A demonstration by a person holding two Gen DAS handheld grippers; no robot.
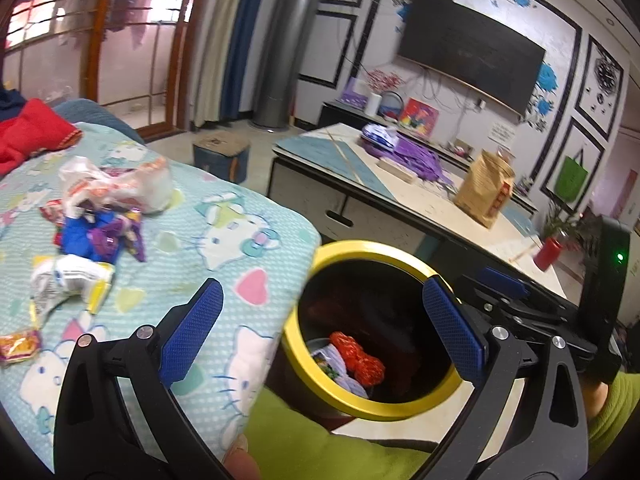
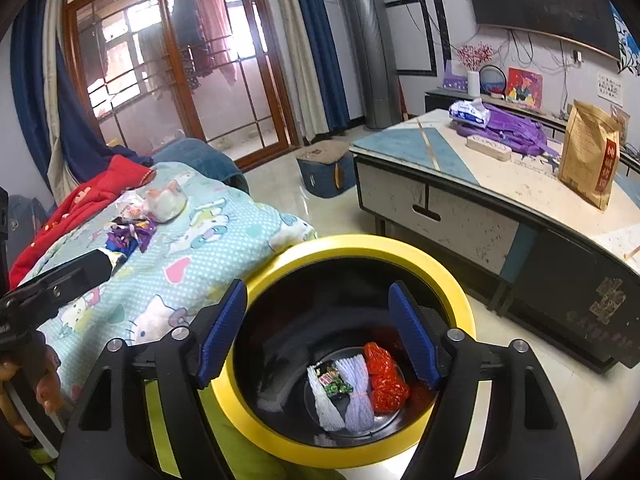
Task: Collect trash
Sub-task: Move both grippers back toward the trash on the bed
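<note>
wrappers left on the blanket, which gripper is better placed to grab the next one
Left. The left gripper is open and empty beside the wrappers on the blanket. The right gripper, also open, hangs over the yellow-rimmed bin, farther from them.

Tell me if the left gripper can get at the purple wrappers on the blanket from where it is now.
Probably yes. The left gripper is open and empty, and the purple wrappers lie exposed on the blanket with nothing between.
</note>
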